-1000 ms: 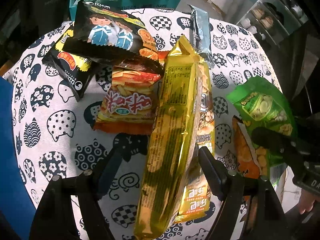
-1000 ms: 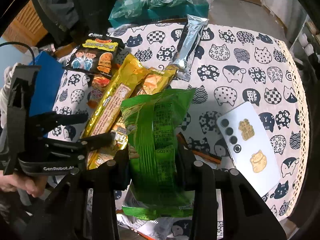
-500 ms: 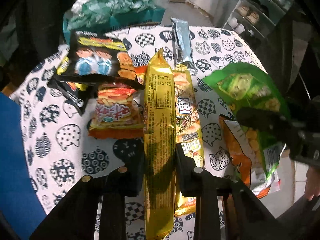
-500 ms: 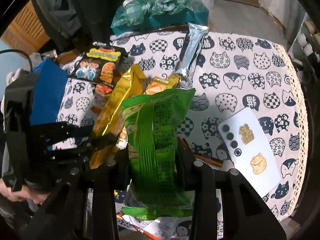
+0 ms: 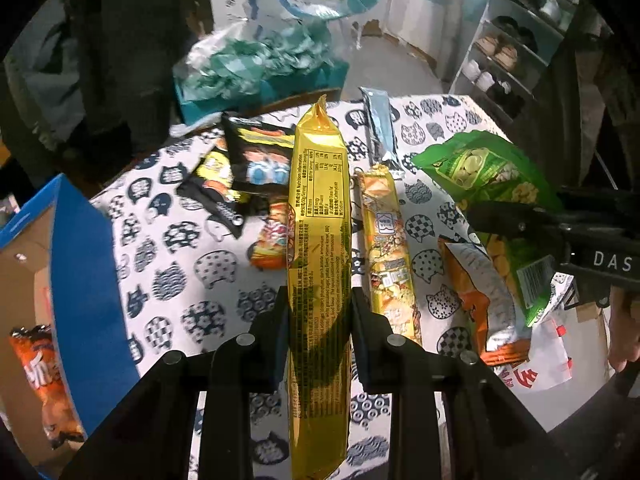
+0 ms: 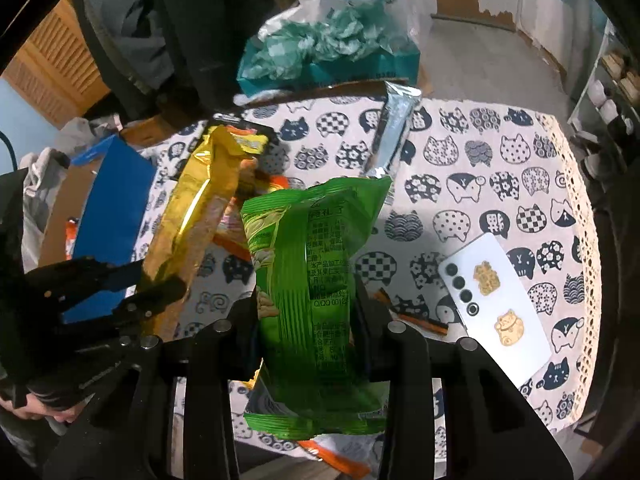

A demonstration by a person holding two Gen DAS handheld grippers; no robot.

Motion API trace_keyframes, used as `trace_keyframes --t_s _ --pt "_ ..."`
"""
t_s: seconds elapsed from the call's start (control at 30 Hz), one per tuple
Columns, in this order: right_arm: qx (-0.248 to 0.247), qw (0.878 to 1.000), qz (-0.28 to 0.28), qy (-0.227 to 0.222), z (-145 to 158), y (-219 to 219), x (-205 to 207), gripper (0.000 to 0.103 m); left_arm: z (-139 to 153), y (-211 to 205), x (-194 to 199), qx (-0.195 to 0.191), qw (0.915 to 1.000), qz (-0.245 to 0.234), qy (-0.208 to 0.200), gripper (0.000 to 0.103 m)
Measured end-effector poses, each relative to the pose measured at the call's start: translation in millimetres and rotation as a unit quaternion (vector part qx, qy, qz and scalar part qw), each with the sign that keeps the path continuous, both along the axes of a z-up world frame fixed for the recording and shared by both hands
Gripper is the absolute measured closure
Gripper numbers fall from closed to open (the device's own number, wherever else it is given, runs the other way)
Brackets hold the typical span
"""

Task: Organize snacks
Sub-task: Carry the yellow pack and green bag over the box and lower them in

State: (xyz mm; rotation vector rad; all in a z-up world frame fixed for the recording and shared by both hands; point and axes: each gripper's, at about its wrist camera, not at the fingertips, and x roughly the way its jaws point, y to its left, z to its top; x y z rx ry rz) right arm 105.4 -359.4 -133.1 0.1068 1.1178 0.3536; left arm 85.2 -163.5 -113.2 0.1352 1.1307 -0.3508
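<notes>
Gold pack (image 5: pixel 319 216): glossy foil-like film, creased and reflective; green bag (image 6: pixel 316 280): shiny crinkled plastic; silver sachet (image 6: pixel 394 128): metallic sheen; tablecloth (image 6: pixel 500 184): matt printed cloth, lace-like edge; phone (image 6: pixel 500 308): smooth white back; box (image 5: pixel 86 280): matt blue cardboard.

Left gripper (image 5: pixel 319 316) showing matte black angular fingers (image 5: pixel 276 344); round silver screws dotting each link; right gripper (image 6: pixel 306 320) looking alike, black with silver screw heads; white "DAS" lettering showing on its side body in left wrist view.
</notes>
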Motion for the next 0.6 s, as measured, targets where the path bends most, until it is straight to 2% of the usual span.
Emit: trace_keyframes --t_s 0.3,0.6 --pt "0.008 1.000 0.020 -0.023 27 24 -14 0.068 35 33 -20 -0.008 0.9996 0.013 -0.024 0.075" --pt "0.011 0.998 0.053 -0.041 48 60 -25 0.068 51 59 -29 -0.013 0.9986 0.026 -0.043 0.075"
